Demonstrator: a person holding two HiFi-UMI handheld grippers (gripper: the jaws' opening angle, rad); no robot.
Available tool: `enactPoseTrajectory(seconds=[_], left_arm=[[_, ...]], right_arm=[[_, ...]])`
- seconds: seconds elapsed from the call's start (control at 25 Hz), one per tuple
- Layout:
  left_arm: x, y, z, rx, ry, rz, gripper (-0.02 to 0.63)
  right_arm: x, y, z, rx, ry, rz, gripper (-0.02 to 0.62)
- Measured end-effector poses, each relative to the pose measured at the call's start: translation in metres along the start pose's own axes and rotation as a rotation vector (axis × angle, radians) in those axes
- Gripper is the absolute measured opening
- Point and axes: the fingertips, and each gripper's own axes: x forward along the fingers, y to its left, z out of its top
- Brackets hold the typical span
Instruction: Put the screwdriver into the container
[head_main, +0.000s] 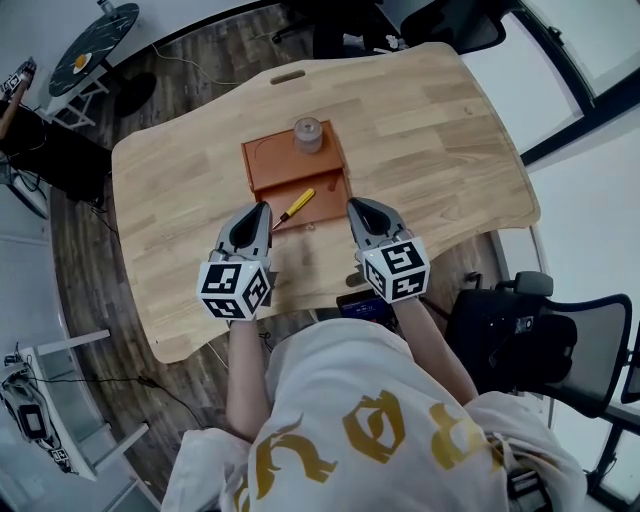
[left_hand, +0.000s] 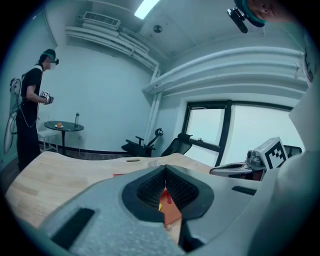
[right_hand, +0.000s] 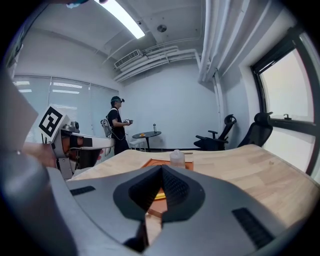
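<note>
A screwdriver (head_main: 296, 206) with a yellow handle lies slantwise on the front part of a brown tray (head_main: 268, 160) on the wooden table. At the tray's far edge stands a small clear container (head_main: 308, 134), upright; it also shows in the right gripper view (right_hand: 177, 158). My left gripper (head_main: 264, 208) hovers just left of the screwdriver, jaws meeting at the tip, nothing held. My right gripper (head_main: 354, 204) sits at the tray's front right corner, also shut and empty. In the left gripper view the shut left gripper (left_hand: 165, 169) hides most of the tray. A sliver of yellow handle (right_hand: 159, 194) shows below the right gripper (right_hand: 161, 168).
The light wooden table (head_main: 430, 140) has a cable slot (head_main: 288, 76) at its far edge. A dark device (head_main: 360, 303) lies at the near edge. Office chairs (head_main: 530, 330) stand to the right. Another person (right_hand: 117, 125) stands by a small round table (head_main: 95, 35) across the room.
</note>
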Motion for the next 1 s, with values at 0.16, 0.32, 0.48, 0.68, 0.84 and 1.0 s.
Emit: enactPoseTrajectory(seconds=[0.16,0.32,0.48,0.68,0.84,1.0], left_arm=[[-0.002,0.005,-0.003,0.005,0.013,0.012,0.011],[-0.003,0.009,-0.004,0.003,0.020,0.018,0.011],[0.001,0.010,-0.007,-0.014,0.021,0.009,0.011],[0.004,0.013,-0.010,-0.025,0.033,0.004,0.011],[0.005,0.015,-0.015,-0.024,0.048,0.005,0.011],[0.007,0.019,-0.017,-0.030,0.054,0.003,0.011]], right_arm=[[0.003,0.003,-0.001,0.014,0.003,0.010,0.011],[0.005,0.005,0.000,0.026,-0.003,0.020,0.011],[0.009,0.003,-0.002,0.034,-0.001,0.019,0.011],[0.012,0.001,-0.004,0.036,0.007,0.019,0.011],[0.013,0.000,-0.005,0.042,0.013,0.020,0.011],[0.016,-0.001,-0.005,0.042,0.015,0.018,0.011]])
